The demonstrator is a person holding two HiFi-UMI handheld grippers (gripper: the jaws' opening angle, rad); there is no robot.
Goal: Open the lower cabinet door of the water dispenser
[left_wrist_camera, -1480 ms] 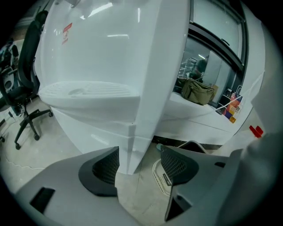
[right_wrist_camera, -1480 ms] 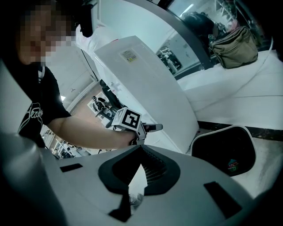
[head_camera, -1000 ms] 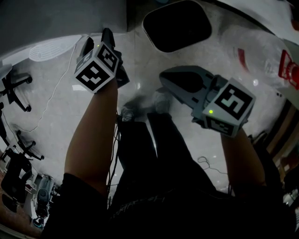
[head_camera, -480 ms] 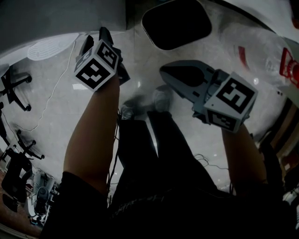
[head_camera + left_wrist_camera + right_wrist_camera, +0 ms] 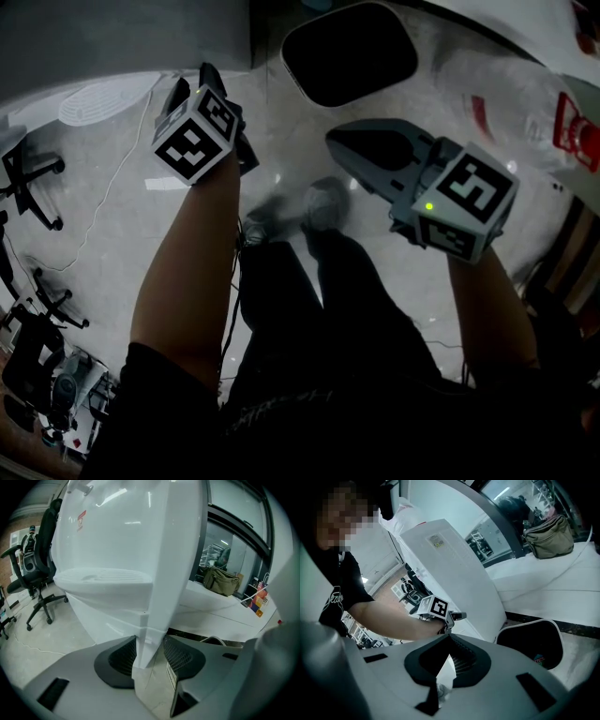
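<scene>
Pale floor (image 5: 112, 234) lies open between office chairs (image 5: 28, 178) at its left edge and a black bin (image 5: 352, 52) ahead. The white water dispenser (image 5: 122, 536) rises beside it — the left tool (image 5: 150, 644), its jaws having just been closing, pinches the lower cabinet door (image 5: 145, 660) by its edge. The right tool (image 5: 449, 641) is pressed together and holds nothing.

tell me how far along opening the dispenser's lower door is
Done: the left gripper is at the lower cabinet door, its edge between the fingers. In hand: the fingers have just been closing and look pressed on that edge. Left: swing the door out; how open it is can't be told. The right gripper holds nothing.
</scene>
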